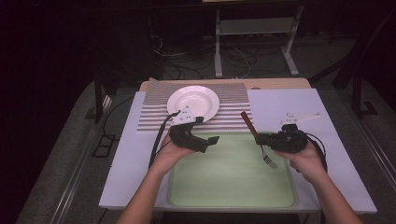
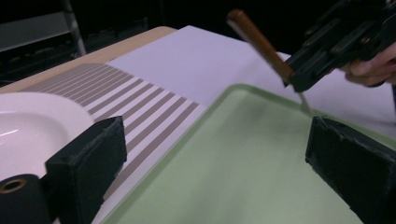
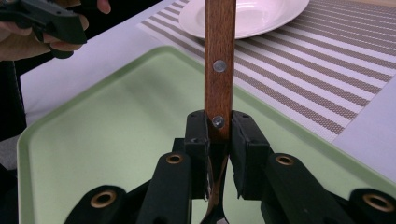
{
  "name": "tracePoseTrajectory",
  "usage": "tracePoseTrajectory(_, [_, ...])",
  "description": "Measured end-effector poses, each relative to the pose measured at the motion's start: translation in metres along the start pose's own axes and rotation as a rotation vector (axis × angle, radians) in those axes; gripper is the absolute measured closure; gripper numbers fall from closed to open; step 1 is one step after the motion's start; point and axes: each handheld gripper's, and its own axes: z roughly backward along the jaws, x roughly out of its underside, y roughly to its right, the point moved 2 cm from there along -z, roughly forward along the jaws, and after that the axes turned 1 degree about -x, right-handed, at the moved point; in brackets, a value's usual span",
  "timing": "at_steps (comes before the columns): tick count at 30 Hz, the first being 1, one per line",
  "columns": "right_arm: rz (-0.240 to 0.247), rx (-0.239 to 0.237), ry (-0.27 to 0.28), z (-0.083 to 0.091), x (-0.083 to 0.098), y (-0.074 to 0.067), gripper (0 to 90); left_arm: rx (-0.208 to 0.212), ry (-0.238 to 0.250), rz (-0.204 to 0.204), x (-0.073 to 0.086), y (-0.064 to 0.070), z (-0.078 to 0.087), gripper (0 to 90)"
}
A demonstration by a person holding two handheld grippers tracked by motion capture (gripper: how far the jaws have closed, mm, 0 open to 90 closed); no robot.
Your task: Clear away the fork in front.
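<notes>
Over the green tray point(image 1: 233, 186), right gripper point(image 1: 259, 138) is clamped on the fork point(image 1: 258, 140) at the lower end of its wood handle, tines hanging down just above the tray. Left gripper point(image 1: 215, 139) is wide, empty. Fork looks light and stiff; the metal neck is likely slippery, so keep the grip on the wood. Plate point(image 1: 193, 102) sits on the striped mat point(image 1: 233, 116).

1. High view sits above the near edge, looking forward and down over the whole green tray point(image 1: 233, 179).
2. Both gripper views ride low and close, facing across the tray point(image 2: 243, 163) from opposite sides.
3. All three catch the white plate point(image 1: 193, 103).
</notes>
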Motion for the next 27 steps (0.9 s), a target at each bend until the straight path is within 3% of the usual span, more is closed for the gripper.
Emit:
tracePoseTrajectory(6, [0.025,-0.011,-0.016,-0.006,0.000,-0.008,77.5,0.027,-0.007,-0.004,-0.002,0.014,-0.010,11.6])
tracePoseTrajectory(13, [0.057,-0.037,-0.028,-0.015,-0.001,-0.020,77.5,0.043,0.024,0.051,-0.004,0.025,-0.016,16.8])
tracePoseTrajectory(19, [0.084,-0.062,-0.035,-0.021,-0.003,-0.032,77.4,0.055,0.018,0.063,-0.003,0.031,-0.022,22.9])
tracePoseTrajectory(27, [0.118,-0.092,-0.025,-0.027,-0.006,-0.047,77.5,0.101,0.022,0.097,-0.004,0.036,-0.025,35.2])
